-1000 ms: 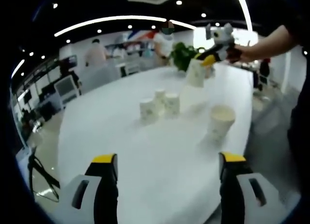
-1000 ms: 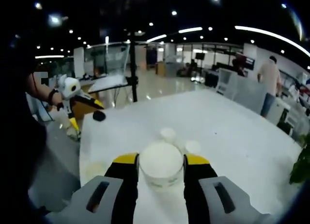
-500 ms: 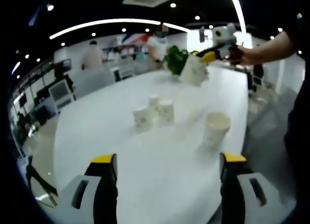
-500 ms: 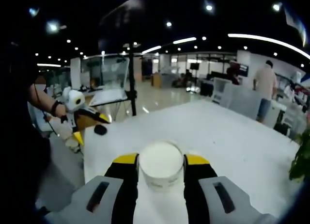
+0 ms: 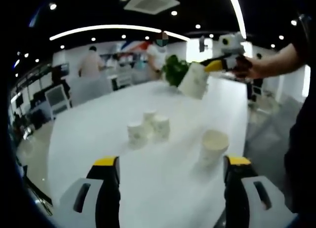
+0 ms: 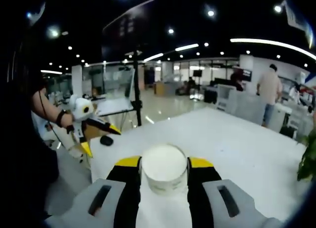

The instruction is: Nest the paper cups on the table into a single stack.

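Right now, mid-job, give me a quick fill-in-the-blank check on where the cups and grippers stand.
1. The right gripper is shut on a paper ____.
2. The left gripper holds ____.
3. Besides the lone upright cup, ____ cups stand clustered on the white table.
4. The held cup hangs ____ the table, not on it.

Missing words: cup; nothing; three; above
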Demonstrator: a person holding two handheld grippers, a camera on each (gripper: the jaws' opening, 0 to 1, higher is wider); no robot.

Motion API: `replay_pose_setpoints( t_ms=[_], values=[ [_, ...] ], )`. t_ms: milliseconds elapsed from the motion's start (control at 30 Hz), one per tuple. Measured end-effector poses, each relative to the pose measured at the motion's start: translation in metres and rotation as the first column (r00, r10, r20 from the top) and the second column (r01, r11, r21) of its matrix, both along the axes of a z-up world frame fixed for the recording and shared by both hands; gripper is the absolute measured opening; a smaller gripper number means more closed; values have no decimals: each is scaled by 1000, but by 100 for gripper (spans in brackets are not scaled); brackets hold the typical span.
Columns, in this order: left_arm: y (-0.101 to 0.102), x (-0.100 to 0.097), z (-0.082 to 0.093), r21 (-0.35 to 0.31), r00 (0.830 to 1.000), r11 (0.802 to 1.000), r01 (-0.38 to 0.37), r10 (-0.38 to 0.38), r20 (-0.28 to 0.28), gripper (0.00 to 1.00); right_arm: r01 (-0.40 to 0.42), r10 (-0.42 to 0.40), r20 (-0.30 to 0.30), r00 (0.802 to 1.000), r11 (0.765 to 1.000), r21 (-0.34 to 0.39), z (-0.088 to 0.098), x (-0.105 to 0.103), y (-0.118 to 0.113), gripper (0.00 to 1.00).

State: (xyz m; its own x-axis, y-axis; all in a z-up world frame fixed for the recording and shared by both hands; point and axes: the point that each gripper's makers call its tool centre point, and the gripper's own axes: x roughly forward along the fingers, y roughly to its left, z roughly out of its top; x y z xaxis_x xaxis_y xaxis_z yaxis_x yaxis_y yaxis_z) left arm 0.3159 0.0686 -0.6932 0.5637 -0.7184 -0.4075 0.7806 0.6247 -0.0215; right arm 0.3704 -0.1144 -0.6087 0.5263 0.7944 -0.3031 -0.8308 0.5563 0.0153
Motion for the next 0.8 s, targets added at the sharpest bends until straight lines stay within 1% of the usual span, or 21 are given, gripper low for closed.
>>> replay_pose_setpoints(
  t_ms=[33,167,200,333,400,467,500,533,567,633,667,733,767,800],
  values=[
    [-5,0,4,-31,1000,1000,2,-2,-6,84,-1,1,0,1000,1000,5,0,-2,2,32],
    [-15,-1,9,-67,1000,998,17,-18,-13,83,-10,10,1,1000,1000,14,2,-7,9,32],
    [-18,-2,10,-85,999,996,22,-24,-23,83,-13,13,3,1000,1000,15,3,-7,10,32],
    [-25,-2,15,-104,999,994,33,-36,-34,82,-26,26,6,1000,999,22,5,-9,16,32],
    [-26,-1,16,-102,999,994,37,-41,-31,82,-34,34,8,999,999,24,6,-11,19,32],
    [-29,0,19,-125,998,992,36,-42,-46,81,-41,41,9,999,999,25,7,-12,22,32],
    [-30,1,22,-139,998,990,37,-43,-39,81,-44,43,9,999,999,27,7,-13,24,32],
    [-31,1,24,-136,999,990,36,-41,-31,82,-46,45,9,999,998,30,7,-14,25,32],
    [-31,4,25,-119,999,992,45,-45,7,83,-48,47,8,999,998,38,8,-14,26,32],
    [-32,4,24,-125,999,991,40,-42,-16,82,-49,49,3,999,997,58,10,-14,29,32],
    [-33,4,25,-139,999,989,40,-45,-29,82,-49,49,4,999,997,55,10,-14,30,32],
    [-36,5,29,-170,998,985,38,-45,-39,81,-57,56,8,998,997,56,13,-15,35,32],
    [-39,4,31,-199,997,979,35,-47,-55,80,-61,61,8,998,996,63,14,-16,37,32],
    [-41,4,34,-218,997,975,34,-48,-61,79,-64,64,11,998,996,63,15,-17,38,32]
  ],
)
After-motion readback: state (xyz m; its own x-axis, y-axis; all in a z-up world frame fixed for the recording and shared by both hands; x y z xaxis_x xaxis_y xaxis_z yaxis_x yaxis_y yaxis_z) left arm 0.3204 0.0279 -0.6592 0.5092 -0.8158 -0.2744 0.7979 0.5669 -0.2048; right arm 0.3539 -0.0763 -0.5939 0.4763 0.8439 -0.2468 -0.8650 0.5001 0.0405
